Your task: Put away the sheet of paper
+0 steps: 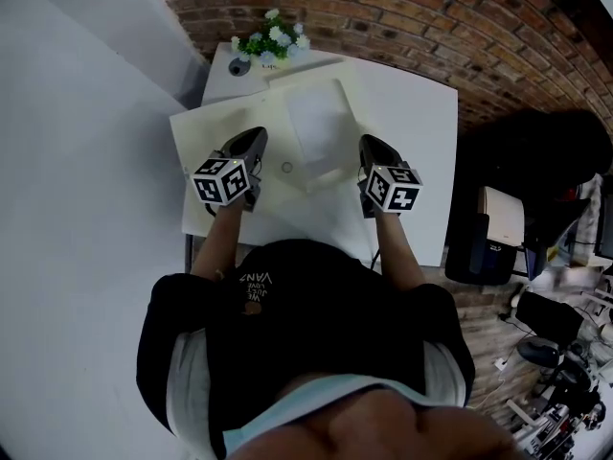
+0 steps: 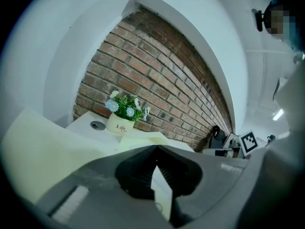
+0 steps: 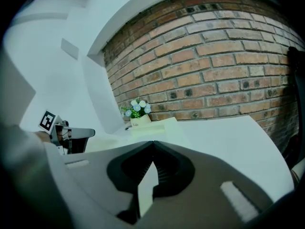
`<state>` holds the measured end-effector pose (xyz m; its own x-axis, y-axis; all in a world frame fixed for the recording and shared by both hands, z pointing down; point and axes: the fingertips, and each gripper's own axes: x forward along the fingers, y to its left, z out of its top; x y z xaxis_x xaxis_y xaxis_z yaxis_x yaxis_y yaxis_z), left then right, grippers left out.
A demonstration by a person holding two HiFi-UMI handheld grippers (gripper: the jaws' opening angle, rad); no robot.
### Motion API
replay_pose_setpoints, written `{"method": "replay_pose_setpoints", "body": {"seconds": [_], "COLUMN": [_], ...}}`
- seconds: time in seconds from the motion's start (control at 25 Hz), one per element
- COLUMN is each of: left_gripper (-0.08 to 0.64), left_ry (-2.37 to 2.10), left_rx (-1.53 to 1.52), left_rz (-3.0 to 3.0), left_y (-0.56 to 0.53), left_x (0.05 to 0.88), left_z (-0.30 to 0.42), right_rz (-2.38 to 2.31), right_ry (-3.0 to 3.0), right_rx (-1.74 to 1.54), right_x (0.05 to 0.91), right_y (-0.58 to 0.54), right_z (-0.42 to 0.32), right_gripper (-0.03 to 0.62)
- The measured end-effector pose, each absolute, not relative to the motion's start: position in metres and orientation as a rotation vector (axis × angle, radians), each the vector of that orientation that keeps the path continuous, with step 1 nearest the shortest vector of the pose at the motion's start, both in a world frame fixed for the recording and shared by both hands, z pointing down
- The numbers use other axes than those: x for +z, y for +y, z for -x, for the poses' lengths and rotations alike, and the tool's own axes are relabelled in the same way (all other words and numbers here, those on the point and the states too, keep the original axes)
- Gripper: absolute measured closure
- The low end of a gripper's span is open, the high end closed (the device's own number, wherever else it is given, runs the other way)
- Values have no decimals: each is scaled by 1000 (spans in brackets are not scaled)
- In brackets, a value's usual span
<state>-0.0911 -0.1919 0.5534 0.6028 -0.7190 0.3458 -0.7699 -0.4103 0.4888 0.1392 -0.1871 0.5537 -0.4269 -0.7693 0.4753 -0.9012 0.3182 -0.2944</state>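
A white sheet of paper [image 1: 316,123] lies on an opened cream folder [image 1: 206,132] in the middle of the white table [image 1: 412,113]. My left gripper [image 1: 257,140] rests at the sheet's left side and my right gripper [image 1: 370,146] at its right side. In the left gripper view the jaws [image 2: 156,147] are shut, with a thin pale sheet edge [image 2: 161,187] standing between them. The right gripper [image 3: 153,142] looks the same, shut with a pale sheet edge [image 3: 147,187] caught between its jaws. Which layer each one pinches is hidden from the head view.
A small pot of flowers [image 1: 271,41] stands at the table's far edge against the brick wall. A cable hole [image 2: 97,125] sits beside it. Dark office gear and a chair [image 1: 536,161] stand to the right of the table. A grey wall lies left.
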Motion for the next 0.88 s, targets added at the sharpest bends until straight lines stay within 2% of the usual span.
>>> {"method": "replay_pose_setpoints", "body": {"seconds": [0.88], "left_gripper": [560], "left_ry": [-1196], "left_rx": [102], "left_rz": [-2255], "left_y": [-160], "left_x": [539], "left_z": [157], "right_rz": [-1539], "right_ry": [-2423], "right_rx": [738], "right_x": [535], "right_y": [-158], "right_z": [-83], "right_gripper": [594]}}
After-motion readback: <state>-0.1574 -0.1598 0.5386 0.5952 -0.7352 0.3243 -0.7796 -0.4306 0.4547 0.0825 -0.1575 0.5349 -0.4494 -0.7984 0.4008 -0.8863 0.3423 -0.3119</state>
